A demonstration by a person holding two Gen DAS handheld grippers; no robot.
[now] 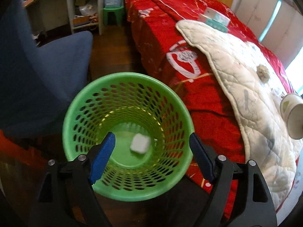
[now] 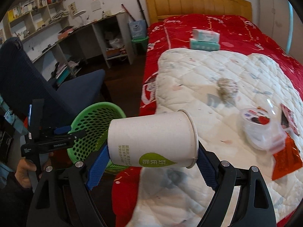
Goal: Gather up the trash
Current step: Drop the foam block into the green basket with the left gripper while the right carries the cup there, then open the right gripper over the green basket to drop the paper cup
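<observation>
A green perforated basket (image 1: 121,75) stands on the floor between the bed and a chair. My left gripper (image 1: 151,135) hangs open above its mouth, blue pads wide apart with nothing between them. A white crumpled lump (image 1: 140,144) lies low inside the basket. In the right wrist view my right gripper (image 2: 152,149) is shut on a white paper cup (image 2: 151,132) held sideways, rim to the right, above the bed's edge. The same cup (image 1: 292,117) shows at the left view's right edge. The basket (image 2: 90,117) sits left of the cup, with the left gripper (image 2: 62,130) and a hand (image 2: 24,172) beside it.
A blue chair (image 1: 47,71) stands left of the basket. The bed carries a red quilt (image 2: 189,24) and a white quilted mat (image 2: 189,75), with tissue packs (image 2: 205,39), a fluffy ball (image 2: 226,89), a clear plastic tub (image 2: 259,126) and a red wrapper (image 2: 287,160).
</observation>
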